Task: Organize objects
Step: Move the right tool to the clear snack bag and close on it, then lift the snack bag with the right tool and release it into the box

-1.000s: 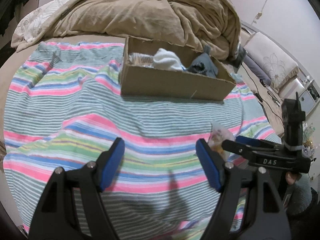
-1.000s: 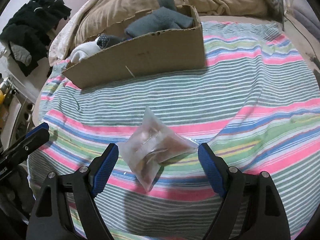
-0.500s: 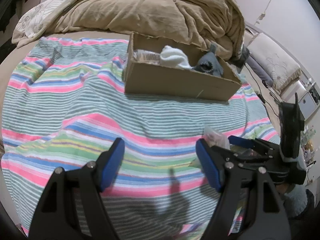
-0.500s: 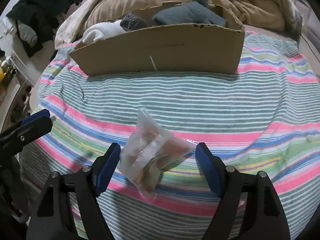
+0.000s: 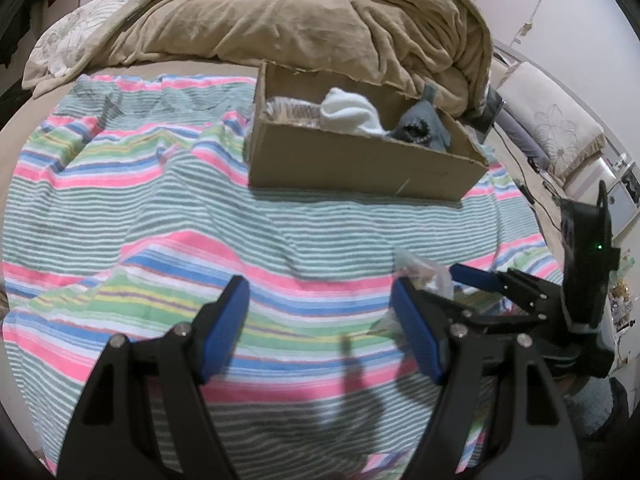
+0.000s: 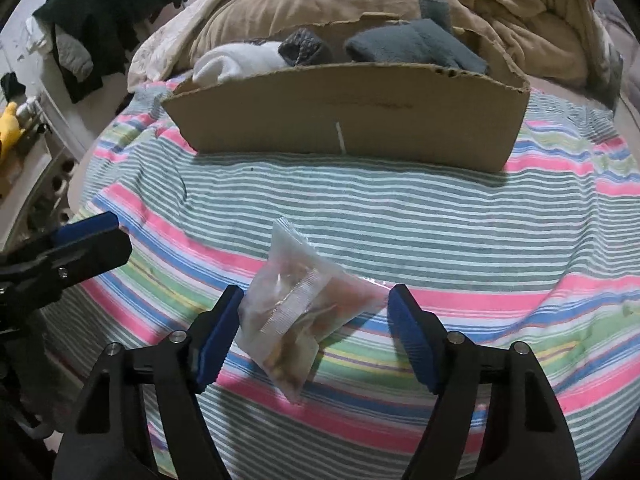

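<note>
Socks sit in the cardboard box (image 6: 348, 112) already; one clear packet (image 6: 304, 312) lies on the striped blanket in front of it, between the right gripper (image 6: 316, 340)'s wide-spread jaws, ungrasped. Left gripper (image 5: 320, 324) hangs wide, empty.

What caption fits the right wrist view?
Open right tongs straddle a clear plastic pouch on striped bedding, cardboard box beyond.
</note>
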{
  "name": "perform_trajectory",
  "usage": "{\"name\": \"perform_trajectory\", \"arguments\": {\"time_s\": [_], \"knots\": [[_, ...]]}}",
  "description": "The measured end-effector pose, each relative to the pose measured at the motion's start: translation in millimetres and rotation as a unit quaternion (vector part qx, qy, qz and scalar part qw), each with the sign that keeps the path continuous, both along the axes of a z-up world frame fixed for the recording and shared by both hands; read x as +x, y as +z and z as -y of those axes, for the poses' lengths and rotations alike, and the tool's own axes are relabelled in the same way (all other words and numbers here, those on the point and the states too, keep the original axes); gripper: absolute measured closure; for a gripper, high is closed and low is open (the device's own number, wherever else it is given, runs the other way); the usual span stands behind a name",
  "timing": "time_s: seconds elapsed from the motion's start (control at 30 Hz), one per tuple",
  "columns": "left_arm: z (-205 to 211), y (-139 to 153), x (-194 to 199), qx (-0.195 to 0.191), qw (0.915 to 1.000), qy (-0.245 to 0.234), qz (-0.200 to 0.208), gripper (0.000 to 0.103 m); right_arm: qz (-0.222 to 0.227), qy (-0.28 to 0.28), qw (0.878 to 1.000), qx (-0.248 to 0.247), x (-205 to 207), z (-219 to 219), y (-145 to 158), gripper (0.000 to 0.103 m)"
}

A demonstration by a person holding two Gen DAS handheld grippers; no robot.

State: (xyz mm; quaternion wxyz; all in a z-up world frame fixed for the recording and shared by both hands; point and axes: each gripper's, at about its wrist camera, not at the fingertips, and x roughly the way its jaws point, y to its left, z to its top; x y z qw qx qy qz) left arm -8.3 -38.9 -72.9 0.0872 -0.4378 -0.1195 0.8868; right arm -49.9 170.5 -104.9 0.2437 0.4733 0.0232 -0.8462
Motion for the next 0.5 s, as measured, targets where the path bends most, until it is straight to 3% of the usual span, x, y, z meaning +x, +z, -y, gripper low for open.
{"name": "perform_trajectory", "arguments": {"time_s": [0.5], "knots": [[9,12,-3,-0.007,0.9997,0.016,-0.016,0.028,-0.052,-0.011,0.998,-0.032,-6,-21,51,0.028]]}}
